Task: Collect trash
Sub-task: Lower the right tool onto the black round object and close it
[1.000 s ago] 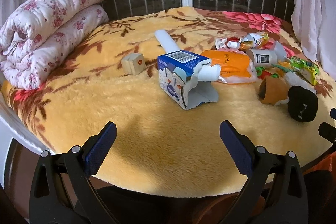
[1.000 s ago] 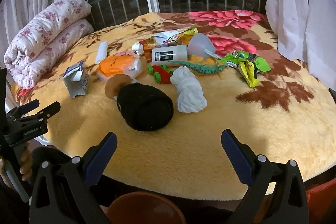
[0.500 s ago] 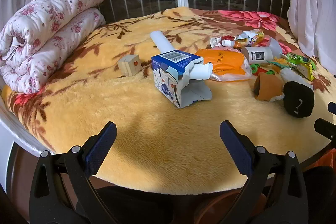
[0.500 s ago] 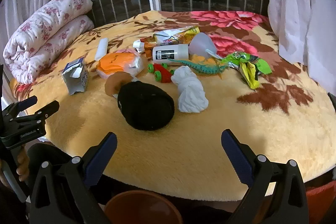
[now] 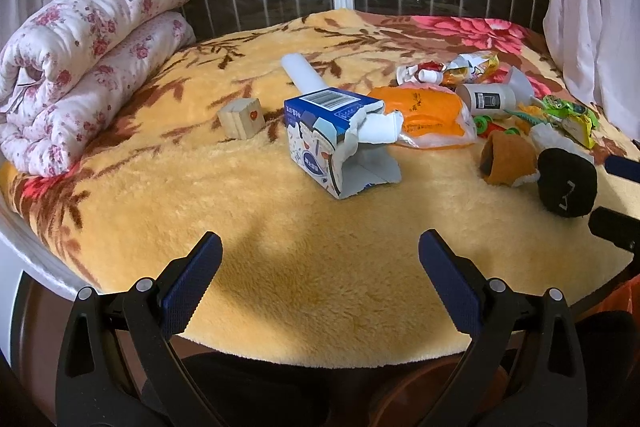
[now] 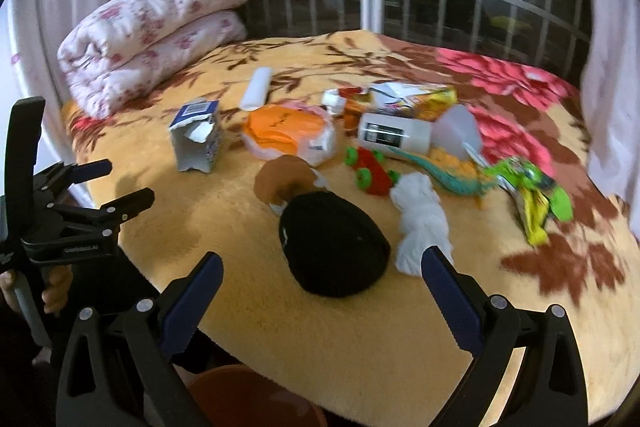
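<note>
Litter on our blanket (image 5: 280, 227)
We see the torn carton (image 5: 338, 141) left of the hat (image 6: 334, 251), wooden cube (image 5: 242, 117) farther left.

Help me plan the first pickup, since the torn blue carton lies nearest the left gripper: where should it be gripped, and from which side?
Probably grip the blue carton across its intact barcode end, coming from above with the left gripper. That end keeps its box shape, while the torn end is ragged flaps that would likely crumple or slip.

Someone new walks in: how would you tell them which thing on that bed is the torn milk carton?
Start at the rolled floral quilt on the yellow blanket. Moving toward the pile of clutter, pass the small wooden cube; next comes the torn carton. It is the only blue-and-white box there, with a barcode on top and its front ripped open.
</note>
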`<state>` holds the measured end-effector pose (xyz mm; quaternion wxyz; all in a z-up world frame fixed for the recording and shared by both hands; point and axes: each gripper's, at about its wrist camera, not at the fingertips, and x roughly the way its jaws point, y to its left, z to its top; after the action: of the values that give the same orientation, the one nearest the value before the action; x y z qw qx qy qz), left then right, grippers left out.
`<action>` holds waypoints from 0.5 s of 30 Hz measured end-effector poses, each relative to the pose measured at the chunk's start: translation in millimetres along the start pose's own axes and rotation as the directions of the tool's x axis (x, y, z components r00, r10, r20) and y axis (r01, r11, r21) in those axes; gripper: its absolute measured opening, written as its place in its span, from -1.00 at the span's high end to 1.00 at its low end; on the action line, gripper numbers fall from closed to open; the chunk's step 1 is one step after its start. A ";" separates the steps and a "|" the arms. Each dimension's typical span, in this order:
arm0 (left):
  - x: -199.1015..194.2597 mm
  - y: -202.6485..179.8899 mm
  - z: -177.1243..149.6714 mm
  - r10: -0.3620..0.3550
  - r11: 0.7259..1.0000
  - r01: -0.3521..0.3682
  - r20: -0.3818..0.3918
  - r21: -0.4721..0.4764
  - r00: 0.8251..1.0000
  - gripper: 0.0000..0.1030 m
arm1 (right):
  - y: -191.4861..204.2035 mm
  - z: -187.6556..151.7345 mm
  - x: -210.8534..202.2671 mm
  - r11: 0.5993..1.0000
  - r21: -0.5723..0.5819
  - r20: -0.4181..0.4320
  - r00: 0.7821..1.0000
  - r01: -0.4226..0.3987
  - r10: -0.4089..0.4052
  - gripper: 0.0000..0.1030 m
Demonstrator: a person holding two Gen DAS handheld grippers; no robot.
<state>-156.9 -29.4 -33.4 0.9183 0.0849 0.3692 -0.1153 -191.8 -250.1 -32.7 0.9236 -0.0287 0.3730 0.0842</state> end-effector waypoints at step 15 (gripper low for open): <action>3.7 -10.2 -7.7 -0.043 0.998 0.044 -0.021 0.040 0.999 -0.86 | -20.7 15.5 51.7 0.974 -0.053 -0.089 0.973 -0.219 0.214 -0.39</action>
<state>-162.1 -37.8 -42.3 0.9100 0.0966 0.3775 -0.1417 -140.9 -261.7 -57.6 0.8914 -0.0201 0.4088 0.1945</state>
